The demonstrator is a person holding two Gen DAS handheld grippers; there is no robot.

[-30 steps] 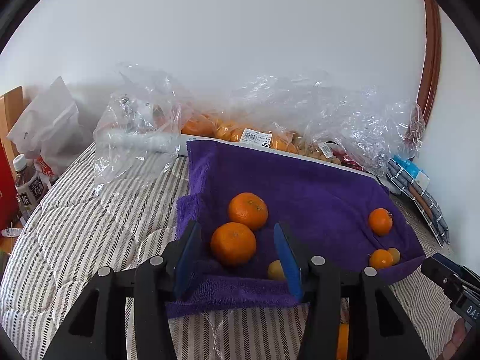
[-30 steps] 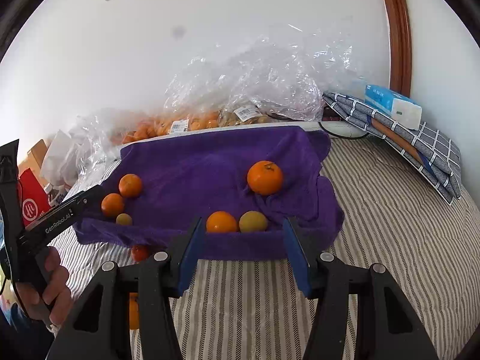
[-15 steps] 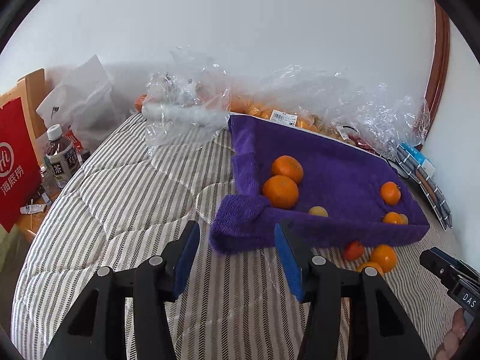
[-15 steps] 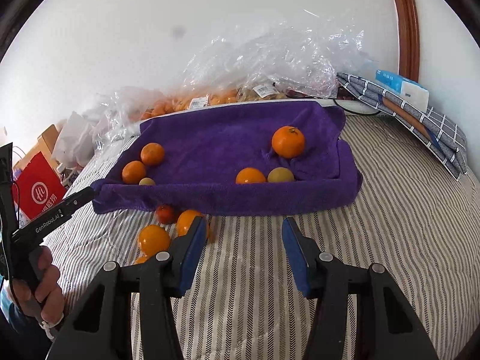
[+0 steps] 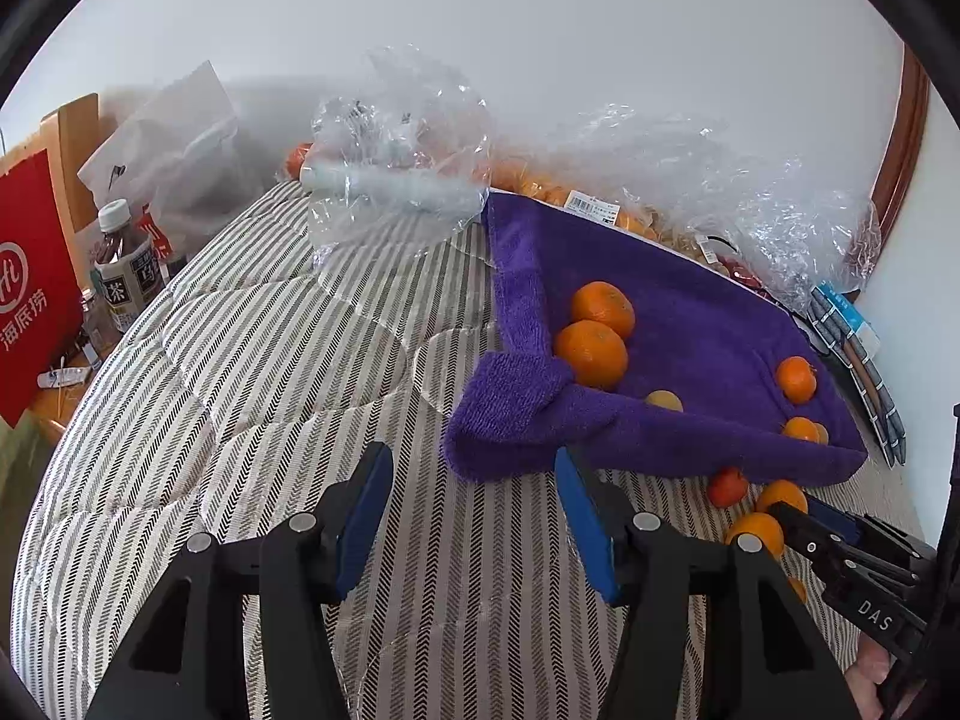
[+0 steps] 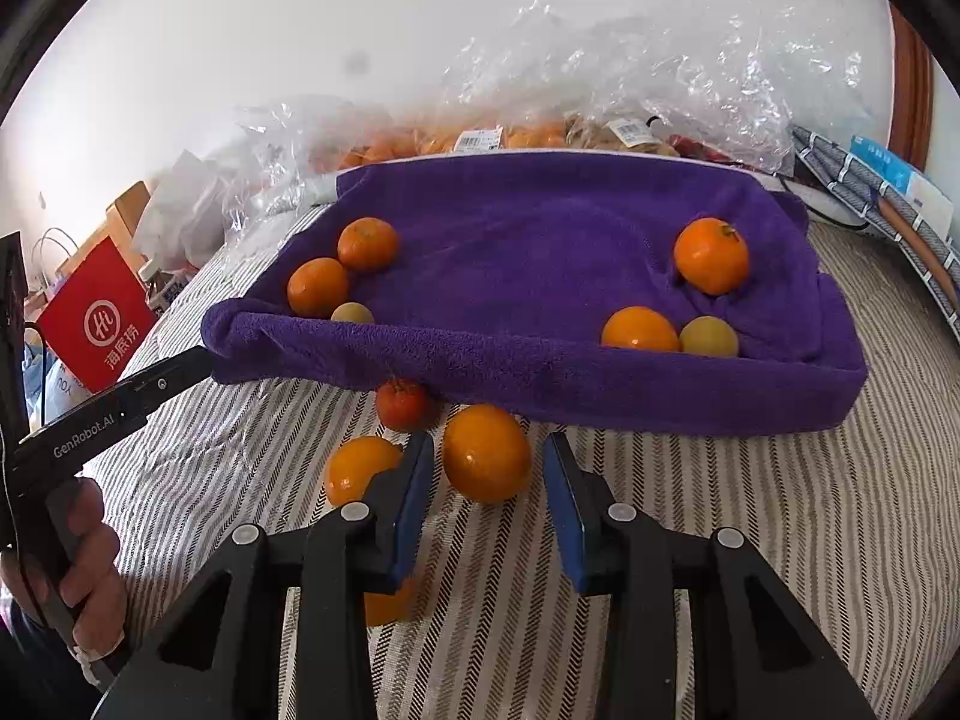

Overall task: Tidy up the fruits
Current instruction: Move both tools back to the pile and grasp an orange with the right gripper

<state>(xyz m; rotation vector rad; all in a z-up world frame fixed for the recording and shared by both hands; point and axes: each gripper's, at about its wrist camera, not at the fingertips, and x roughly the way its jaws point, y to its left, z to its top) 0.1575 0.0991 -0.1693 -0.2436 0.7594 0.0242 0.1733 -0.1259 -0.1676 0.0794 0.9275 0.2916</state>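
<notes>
the right gripper (image 6: 487, 468) is lowered around an orange (image 6: 486, 459) lying on the striped bed (image 6: 750, 516) just before the purple towel (image 6: 540, 228); its jaws are closing, the pads not yet pressed on it. the left gripper (image 5: 474, 516) is held part-way spread and opening over bare bedding, nothing between its jaws.

both wrist cameras look forward and downward along their own fingers, close over the striped bedspread (image 5: 252, 360); the left from the left, and both share the purple towel (image 6: 540, 228).
</notes>
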